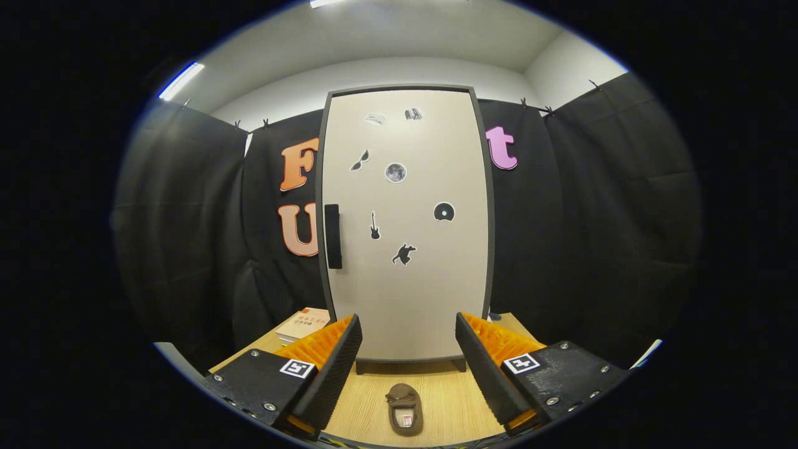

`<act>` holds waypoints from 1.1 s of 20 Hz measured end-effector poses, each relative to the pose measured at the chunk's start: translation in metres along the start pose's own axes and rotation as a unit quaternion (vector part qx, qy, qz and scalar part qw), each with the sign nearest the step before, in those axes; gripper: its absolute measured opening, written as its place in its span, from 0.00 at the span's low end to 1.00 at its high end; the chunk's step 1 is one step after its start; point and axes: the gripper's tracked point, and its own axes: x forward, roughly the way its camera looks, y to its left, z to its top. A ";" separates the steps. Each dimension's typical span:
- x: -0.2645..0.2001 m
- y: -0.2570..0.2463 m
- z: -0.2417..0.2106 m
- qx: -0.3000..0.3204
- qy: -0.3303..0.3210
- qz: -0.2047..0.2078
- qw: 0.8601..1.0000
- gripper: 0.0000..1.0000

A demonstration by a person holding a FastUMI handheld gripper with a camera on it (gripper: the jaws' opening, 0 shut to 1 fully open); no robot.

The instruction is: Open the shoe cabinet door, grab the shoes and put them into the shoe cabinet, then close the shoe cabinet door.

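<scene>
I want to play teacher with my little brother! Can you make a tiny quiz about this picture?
1. True or false: the shoe cabinet door is shut.
2. Where does the brown slipper lie? A) inside the cabinet B) on the wooden table, between the fingers C) on the book
3. Fill in: the gripper is ____ and holds nothing.

Key: 1 true; 2 B; 3 open. The black handle sits at the door's edge, on the book's side.

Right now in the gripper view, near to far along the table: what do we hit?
Open gripper with nothing between its fingers → brown shoe on the table between them → closed shoe cabinet door, handle on its left edge → black cloth wall behind.
</scene>
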 end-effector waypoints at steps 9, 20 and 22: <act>0.008 0.007 -0.005 0.002 0.005 0.017 1.000 0.95; 0.011 0.000 -0.007 0.015 0.010 0.010 1.000 0.94; 0.010 0.001 -0.007 0.014 0.010 0.011 1.000 0.95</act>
